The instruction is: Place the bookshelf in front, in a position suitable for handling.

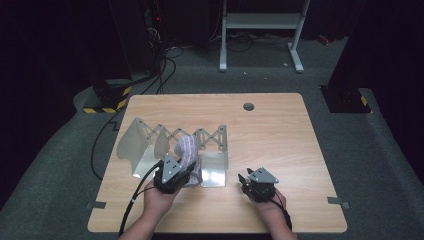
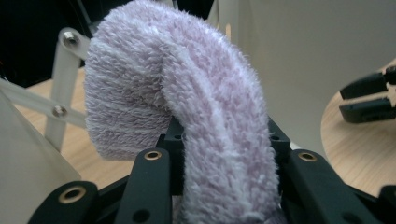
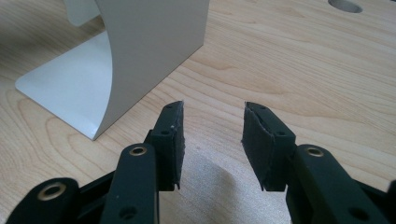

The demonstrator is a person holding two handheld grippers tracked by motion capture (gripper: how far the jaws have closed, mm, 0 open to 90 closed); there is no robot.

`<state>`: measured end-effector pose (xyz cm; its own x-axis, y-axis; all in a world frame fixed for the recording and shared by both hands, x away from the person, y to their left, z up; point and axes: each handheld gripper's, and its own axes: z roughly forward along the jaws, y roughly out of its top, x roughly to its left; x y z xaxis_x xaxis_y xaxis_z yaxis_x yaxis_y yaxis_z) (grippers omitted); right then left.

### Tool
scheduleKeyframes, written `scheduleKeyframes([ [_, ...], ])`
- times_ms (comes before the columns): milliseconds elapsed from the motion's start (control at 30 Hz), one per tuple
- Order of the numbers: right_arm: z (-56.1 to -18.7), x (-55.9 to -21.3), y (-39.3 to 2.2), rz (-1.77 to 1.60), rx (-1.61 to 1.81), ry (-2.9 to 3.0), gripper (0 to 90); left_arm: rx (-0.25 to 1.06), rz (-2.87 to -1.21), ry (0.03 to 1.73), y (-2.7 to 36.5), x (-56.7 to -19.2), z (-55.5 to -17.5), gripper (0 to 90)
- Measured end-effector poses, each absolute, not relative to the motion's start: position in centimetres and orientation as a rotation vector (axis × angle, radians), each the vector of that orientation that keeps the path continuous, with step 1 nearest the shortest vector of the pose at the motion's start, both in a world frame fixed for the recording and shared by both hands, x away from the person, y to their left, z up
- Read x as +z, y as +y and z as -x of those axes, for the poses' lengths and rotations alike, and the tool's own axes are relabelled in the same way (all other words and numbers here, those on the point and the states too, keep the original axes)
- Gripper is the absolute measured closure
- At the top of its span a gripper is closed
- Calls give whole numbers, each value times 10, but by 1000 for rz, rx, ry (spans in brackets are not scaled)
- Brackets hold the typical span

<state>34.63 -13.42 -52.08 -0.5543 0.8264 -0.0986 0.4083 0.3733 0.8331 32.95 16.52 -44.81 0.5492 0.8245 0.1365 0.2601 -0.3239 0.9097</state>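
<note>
sock (image 2: 205, 121) hiding left gripper (image 2: 224, 163) pads

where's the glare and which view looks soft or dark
High view: glare on the rack base plates, dark surround beyond the table. Left gripper view: the sock is sharp, the background soft. Right gripper view: even light, a soft shadow under the right gripper.

Both forearms come in from the near edge. The left hand-held gripper (image 1: 181, 170) points forward, its jaws closed on a sock (image 2: 187, 102). The right hand-held gripper (image 3: 212, 140) sits low over the bench (image 1: 280, 135), jaws apart with nothing between.
</note>
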Motion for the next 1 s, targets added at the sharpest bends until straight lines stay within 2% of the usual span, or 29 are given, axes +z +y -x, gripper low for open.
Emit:
scheduleKeyframes([
  [200,-346,-521,-134,-1064,1080,2129,588,827,-1813,842,164,-426,-329,641],
  [467,-346,-521,-134,-1066,1079,2129,589,828,-1809,821,164,-418,-336,643],
  [767,-347,-521,-133,-1067,1076,2131,587,807,-1830,851,167,-439,-335,646],
  [1000,-347,-521,-133,-1069,1073,2134,586,764,-1910,899,166,-475,-336,647],
])
